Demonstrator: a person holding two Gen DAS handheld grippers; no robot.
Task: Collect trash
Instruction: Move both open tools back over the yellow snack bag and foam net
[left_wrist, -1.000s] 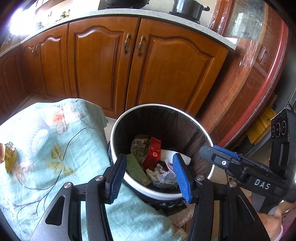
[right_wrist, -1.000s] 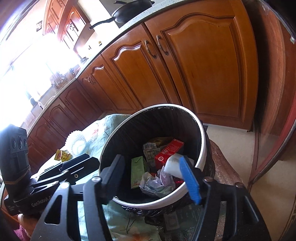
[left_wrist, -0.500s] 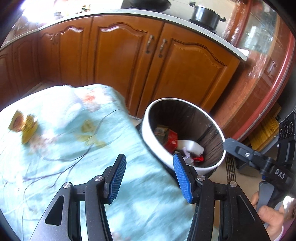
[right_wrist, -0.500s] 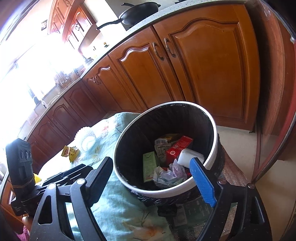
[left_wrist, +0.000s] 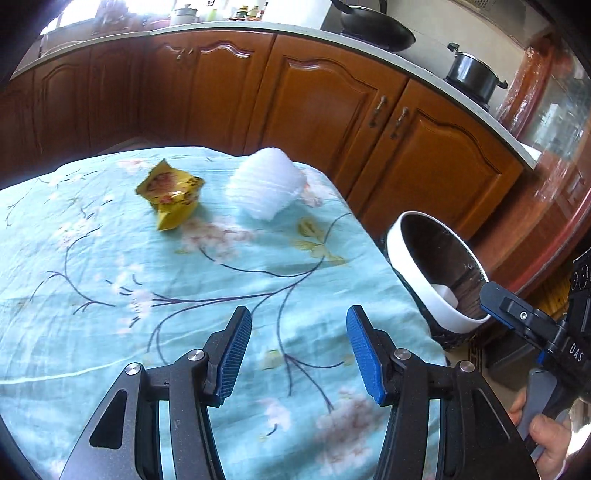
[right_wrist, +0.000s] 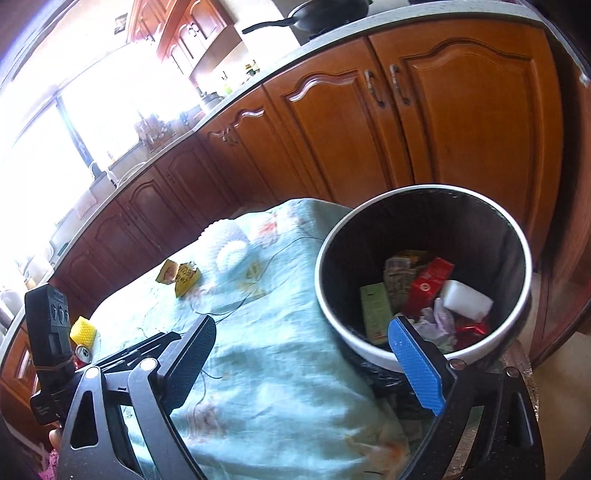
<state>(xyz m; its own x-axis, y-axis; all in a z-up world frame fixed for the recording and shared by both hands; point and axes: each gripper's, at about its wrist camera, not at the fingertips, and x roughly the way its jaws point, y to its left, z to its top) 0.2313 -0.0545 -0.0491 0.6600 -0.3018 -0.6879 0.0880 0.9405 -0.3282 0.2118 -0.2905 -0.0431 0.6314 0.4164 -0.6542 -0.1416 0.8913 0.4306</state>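
A white-rimmed bin (right_wrist: 424, 354) with a black liner stands at the table's right end; it also shows in the left wrist view (left_wrist: 413, 273). Inside lie a white foam block (right_wrist: 467, 298), a red carton (right_wrist: 428, 284), a green carton (right_wrist: 376, 310) and crumpled wrappers. On the floral tablecloth (left_wrist: 110, 258) lie a yellow wrapper (left_wrist: 171, 197) and a white foam net (left_wrist: 267, 186). My left gripper (left_wrist: 298, 350) is open and empty above the cloth. My right gripper (right_wrist: 301, 354) is open and empty by the bin's near rim.
A yellow foam piece (right_wrist: 84, 329) and a red can (right_wrist: 82, 355) lie at the table's far left end. Wooden cabinets (left_wrist: 325, 107) run behind the table, with a pan (left_wrist: 373, 26) and a pot (left_wrist: 471, 75) on the counter.
My left gripper has swung left, away from the bin and over the tablecloth. My right gripper opened wide, and the white foam block it held now lies in the bin.
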